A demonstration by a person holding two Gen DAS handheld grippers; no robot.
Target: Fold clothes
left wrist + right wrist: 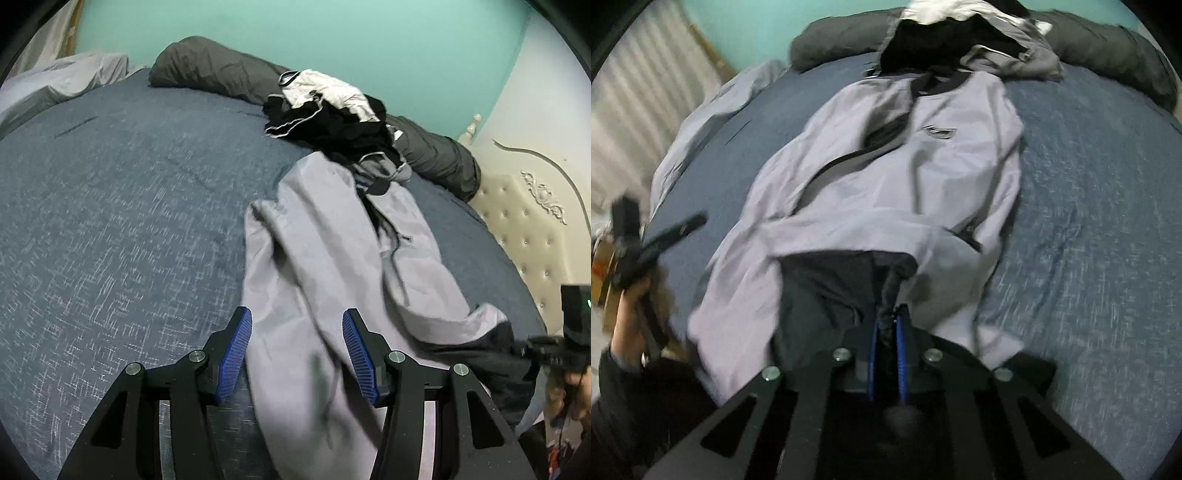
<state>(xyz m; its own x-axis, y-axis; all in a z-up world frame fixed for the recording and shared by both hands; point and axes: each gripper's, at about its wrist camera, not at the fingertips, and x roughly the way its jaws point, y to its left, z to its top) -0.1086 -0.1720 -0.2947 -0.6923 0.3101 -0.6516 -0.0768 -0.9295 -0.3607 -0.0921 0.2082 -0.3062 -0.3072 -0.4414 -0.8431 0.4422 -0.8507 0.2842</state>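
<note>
I see a blue-grey bedspread (110,221) under everything. Right gripper (886,325) clamped on the dark hem of the pale grey jacket (886,177), lying lengthwise. Left gripper (297,325) apart above it, gripping nothing. Beyond: unfolded clothes pile (332,107), dark bolster (207,70), teal wall (332,33).

Dim, even indoor light with a cool cast; both views are fisheye-warped and partly smeared.

No glare or hard shadows show. In the left wrist view the textured blue-grey bedspread (110,221) is fairly sharp at centre left, while the pale lilac-grey jacket (314,258) blurs toward the lower middle. The right wrist view is softer throughout, streaked at lower right and lower left. Straight lines bow near the edges, and black vignette fills the corners of both frames.
</note>
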